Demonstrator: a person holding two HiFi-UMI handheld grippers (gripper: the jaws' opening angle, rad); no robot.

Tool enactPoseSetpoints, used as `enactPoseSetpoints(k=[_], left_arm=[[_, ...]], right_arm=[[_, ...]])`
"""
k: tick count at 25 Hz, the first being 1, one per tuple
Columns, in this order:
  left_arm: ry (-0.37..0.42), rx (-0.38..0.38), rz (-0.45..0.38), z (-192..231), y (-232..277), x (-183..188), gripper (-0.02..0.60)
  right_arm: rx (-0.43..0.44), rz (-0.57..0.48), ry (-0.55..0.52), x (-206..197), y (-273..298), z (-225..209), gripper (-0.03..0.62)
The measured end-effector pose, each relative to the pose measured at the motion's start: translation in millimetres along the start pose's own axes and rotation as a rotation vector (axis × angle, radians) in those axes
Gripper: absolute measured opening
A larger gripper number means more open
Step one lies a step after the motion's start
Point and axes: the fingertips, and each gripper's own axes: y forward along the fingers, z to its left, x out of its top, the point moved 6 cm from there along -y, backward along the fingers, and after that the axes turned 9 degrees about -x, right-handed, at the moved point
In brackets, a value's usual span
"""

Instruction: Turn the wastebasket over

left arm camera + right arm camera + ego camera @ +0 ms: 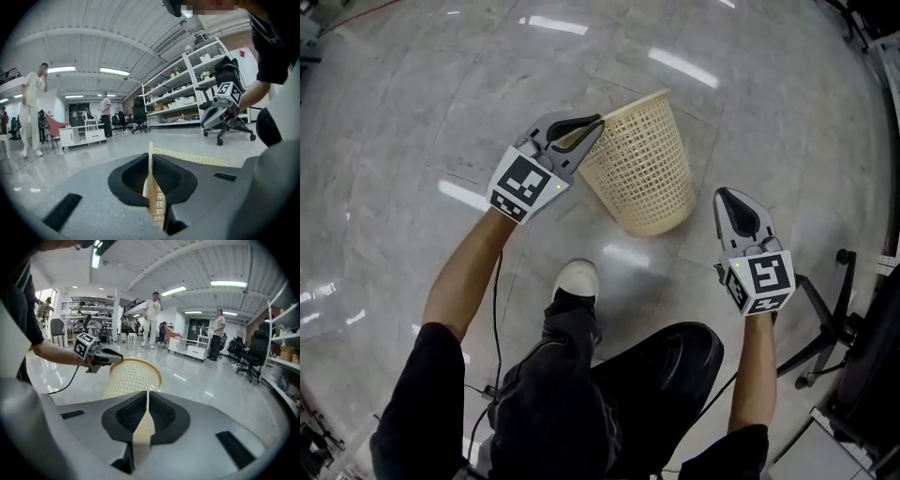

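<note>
The cream mesh wastebasket [642, 169] is tilted over the shiny floor, its open rim up and toward the far left, its base toward me. My left gripper [592, 126] is shut on that rim; in the left gripper view the thin rim edge [153, 180] stands pinched between the dark pads. My right gripper [731, 201] hovers to the right of the basket, apart from it, shut and with nothing in it. In the right gripper view the wastebasket [132, 375] shows beyond the shut right gripper [147, 398], with the left gripper [111, 355] on its rim.
My shoe [577, 280] is on the floor just below the basket. An office chair base [825, 323] stands at the right. Shelving [187, 96], a white cabinet [83, 135] and standing people [32, 110] are far off across the hall.
</note>
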Motion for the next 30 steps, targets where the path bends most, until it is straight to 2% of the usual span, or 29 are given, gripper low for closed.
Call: enactPoseSetpoints(k=[5, 9, 10, 12, 15, 20, 23, 25, 30], left_arm=[[0.177, -0.118, 0.026, -8, 23, 36, 0.023], [0.269, -0.221, 0.047, -30, 36, 55, 0.023], [0.287, -0.244, 0.047, -36, 38, 59, 0.023], [0.312, -0.282, 0.048, -48, 43, 64, 0.023], [0.33, -0.32, 0.046, -61, 49, 67, 0.023], [0.364, -0.398, 0.039, -79, 52, 73, 0.023], [0.395, -0.455, 0.046, -92, 52, 77, 0.023], [0.407, -0.491, 0.046, -100, 50, 79, 0.023], [0.409, -0.575, 0.043, -118, 47, 84, 0.026]], right_arm=[[0.039, -0.057, -0.077, 39, 18, 24, 0.017], [0.001, -0.116, -0.135, 61, 15, 25, 0.018], [-0.008, -0.122, -0.145, 64, 15, 23, 0.026], [-0.024, -0.124, -0.163, 68, 15, 20, 0.093], [-0.039, -0.116, -0.219, 70, 13, 16, 0.127], [-0.028, -0.047, -0.465, 68, 13, 20, 0.14], [0.03, -0.008, -0.559, 66, 7, 24, 0.14], [0.099, 0.045, -0.595, 61, 3, 27, 0.14], [0.285, 0.191, -0.567, 52, -6, 31, 0.117]])
